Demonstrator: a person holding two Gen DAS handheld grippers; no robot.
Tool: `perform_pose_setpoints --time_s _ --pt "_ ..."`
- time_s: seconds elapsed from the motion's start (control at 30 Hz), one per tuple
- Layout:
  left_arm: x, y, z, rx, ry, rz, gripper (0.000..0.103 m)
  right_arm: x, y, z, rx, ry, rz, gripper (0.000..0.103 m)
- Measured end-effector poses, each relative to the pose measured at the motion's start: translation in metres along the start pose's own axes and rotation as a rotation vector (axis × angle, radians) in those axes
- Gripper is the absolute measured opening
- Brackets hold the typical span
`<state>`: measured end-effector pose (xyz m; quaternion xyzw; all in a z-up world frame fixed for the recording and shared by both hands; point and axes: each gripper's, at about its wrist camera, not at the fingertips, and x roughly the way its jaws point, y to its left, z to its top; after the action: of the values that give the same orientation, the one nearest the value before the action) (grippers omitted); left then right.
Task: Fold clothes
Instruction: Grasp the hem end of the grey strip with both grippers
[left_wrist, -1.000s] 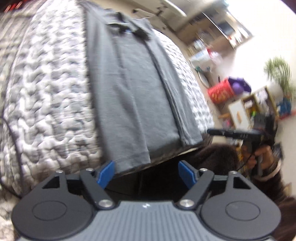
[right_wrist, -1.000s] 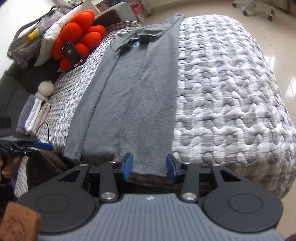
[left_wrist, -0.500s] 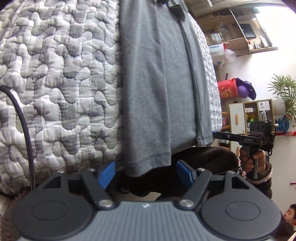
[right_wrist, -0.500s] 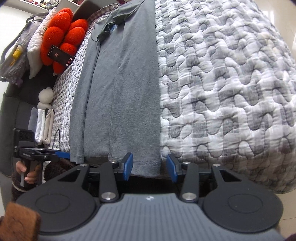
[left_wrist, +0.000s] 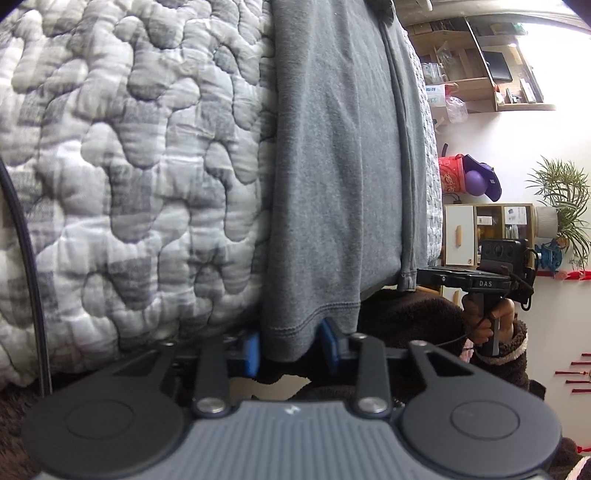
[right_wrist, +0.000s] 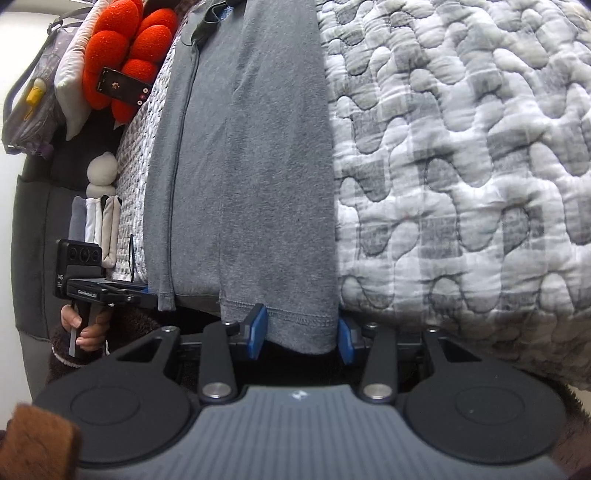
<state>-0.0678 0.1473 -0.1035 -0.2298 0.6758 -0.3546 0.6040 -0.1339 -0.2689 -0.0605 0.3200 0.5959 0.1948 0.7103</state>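
A grey long-sleeved shirt lay lengthwise on the quilted bed, its hem hanging over the near edge. The step in hand was taking hold of that hem at both bottom corners. The left tool had just been closing, its blue pads narrow on either side of the hem corner. The right tool had been closing too, the other corner between its pads with a small gap still showing. Next, both tools probably needed to pinch firmly, then lift and carry the hem toward the collar. "DAS" was readable on the right tool's body; other lettering was too small.
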Motion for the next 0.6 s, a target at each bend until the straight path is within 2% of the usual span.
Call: perform_pose_setpoints --time_s 0.1,0.2,0.33,0.6 --pt "0.0 -0.001 0.001 0.012 0.001 -0.014 0.017 -0.003 -0.001 0.0 -0.004 0.01 0.027 0.023" --pt "-0.001 -0.001 0.0 0.022 0.0 -0.03 0.013 -0.005 0.002 -0.001 -0.022 0.01 0.043 0.013" --pt "-0.006 -0.001 0.0 0.027 -0.015 -0.075 0.01 -0.008 0.006 -0.001 -0.043 0.005 0.067 0.01" --pt "-0.021 -0.014 -0.004 0.042 -0.116 -0.268 0.01 -0.02 0.023 0.004 -0.062 -0.062 0.17 0.01"
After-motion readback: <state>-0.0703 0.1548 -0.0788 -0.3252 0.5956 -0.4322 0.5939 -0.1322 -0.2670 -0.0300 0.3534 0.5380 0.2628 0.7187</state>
